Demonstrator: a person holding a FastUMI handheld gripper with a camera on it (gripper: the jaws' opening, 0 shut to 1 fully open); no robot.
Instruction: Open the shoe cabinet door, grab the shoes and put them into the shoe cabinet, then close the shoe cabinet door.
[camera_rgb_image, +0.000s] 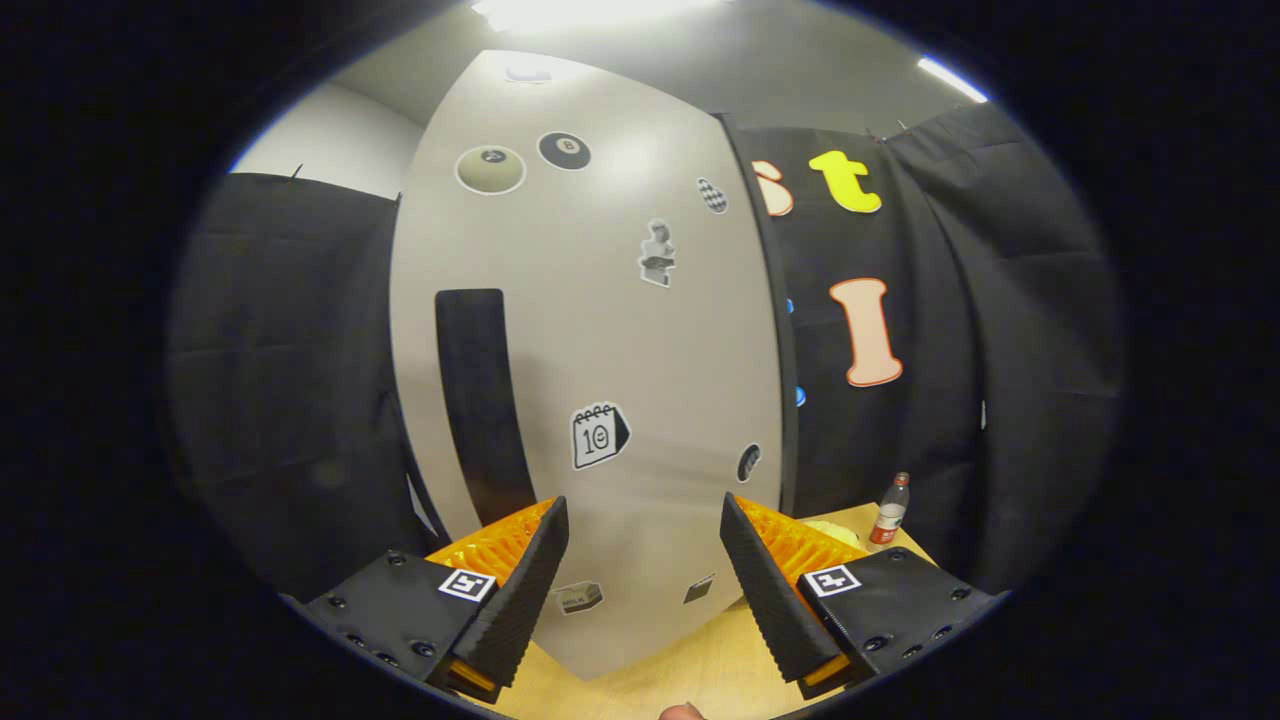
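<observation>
A pale shoe cabinet door (590, 330) stands upright just ahead of my fingers, dotted with small stickers. A long dark vertical handle slot (480, 400) runs down its left part, just beyond my left fingertip. The door looks shut against the cabinet. My gripper (645, 510) is open, its two fingers spread wide with only the door's face showing between them. Neither finger (520, 590) touches the door as far as I can tell. The cabinet stands on a light wooden table (690, 670).
A small bottle with a red label (890, 512) stands on the table to the right of the cabinet, beyond my right finger. Something pale yellow (835, 530) lies near it. A fingertip of a person (683, 712) shows below my fingers. Black cloth surrounds the cabinet.
</observation>
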